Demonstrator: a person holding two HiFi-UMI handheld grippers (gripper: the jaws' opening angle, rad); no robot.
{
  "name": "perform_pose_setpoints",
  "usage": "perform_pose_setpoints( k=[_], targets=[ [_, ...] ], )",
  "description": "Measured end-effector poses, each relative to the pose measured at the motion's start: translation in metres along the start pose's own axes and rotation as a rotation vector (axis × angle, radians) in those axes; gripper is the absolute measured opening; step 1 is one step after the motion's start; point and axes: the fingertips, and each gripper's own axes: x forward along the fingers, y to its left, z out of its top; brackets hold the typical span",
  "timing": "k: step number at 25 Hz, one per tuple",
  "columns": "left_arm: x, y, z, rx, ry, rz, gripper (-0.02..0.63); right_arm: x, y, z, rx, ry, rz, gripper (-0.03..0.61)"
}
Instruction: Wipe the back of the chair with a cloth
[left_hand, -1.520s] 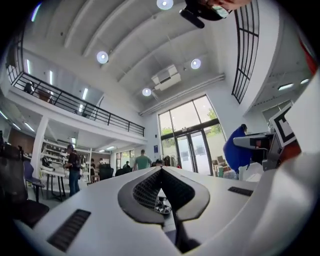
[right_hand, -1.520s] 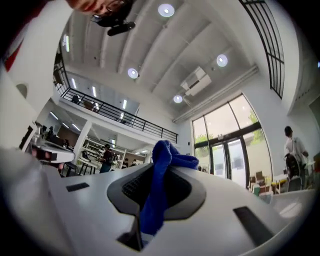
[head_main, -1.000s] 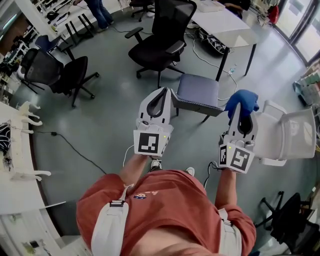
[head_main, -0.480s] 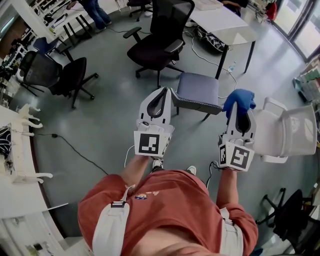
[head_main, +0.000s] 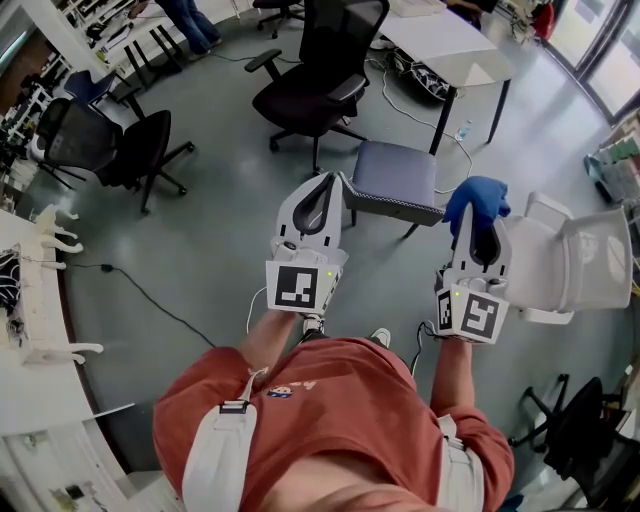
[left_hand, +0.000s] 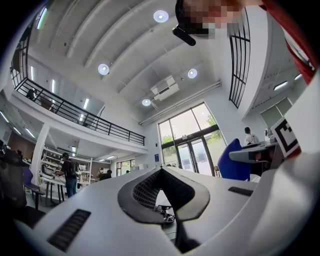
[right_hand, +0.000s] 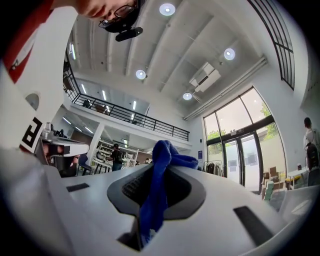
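A blue cloth (head_main: 480, 200) (right_hand: 159, 186) is clamped between the shut jaws of my right gripper (head_main: 481, 212) (right_hand: 161, 165), bunched over the tips and hanging down between the jaws. My left gripper (head_main: 324, 180) (left_hand: 161, 171) is shut with nothing in it. Both point upward and away from me. A white chair (head_main: 565, 260) stands just right of the right gripper. A grey-blue padded seat (head_main: 396, 181) stands beyond and between the two grippers.
A black office chair (head_main: 325, 70) stands further ahead beside a white table (head_main: 445, 45). Two more black chairs (head_main: 105, 145) are at the far left. A white bench (head_main: 30, 330) runs along the left edge. A cable (head_main: 150, 300) crosses the grey floor.
Both grippers have barely shifted; the right one with the cloth has edged slightly left and up. The jaws stay as they were.
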Motion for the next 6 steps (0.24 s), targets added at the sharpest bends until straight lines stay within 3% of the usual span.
perform_pose_setpoints(
  k=[6],
  targets=[
    [-0.0067, -0.0069, -0.0001, 0.008, 0.011, -0.013, 0.014, -0.0049, 0.0041, 0.0032, 0.004, -0.006, -0.003, 0.060]
  ],
)
